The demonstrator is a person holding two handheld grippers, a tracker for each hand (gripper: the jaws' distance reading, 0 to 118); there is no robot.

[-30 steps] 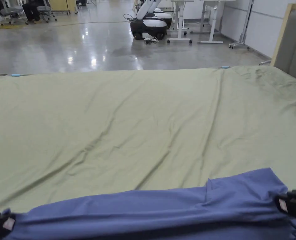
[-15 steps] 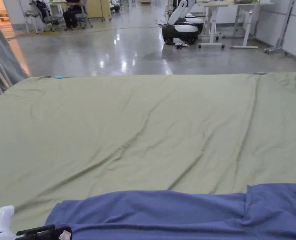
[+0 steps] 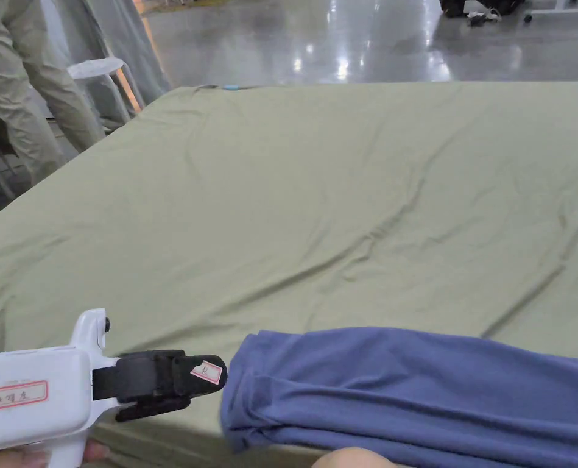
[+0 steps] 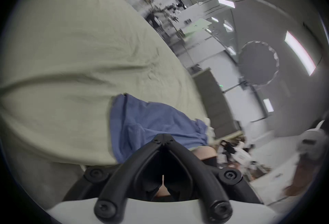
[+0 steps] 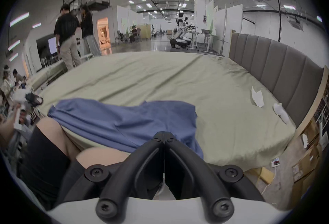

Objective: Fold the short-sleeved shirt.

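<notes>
Folded blue shirt (image 3: 415, 390) lay on the bed (image 3: 318, 201); left gripper (image 3: 211, 373) and right gripper (image 5: 164, 136) jaws were closed, empty.

The folded blue fabric shirt (image 3: 415, 396) is cut off by the head view's right and bottom edges. The white-bodied, black-jawed left gripper (image 3: 211, 373) runs off the left edge. In the left gripper view, the green bedsheet (image 4: 71, 67) and background are motion-blurred.

Glossy grey floor (image 3: 354, 42) behind a green-sheeted bed (image 3: 318, 183).
</notes>
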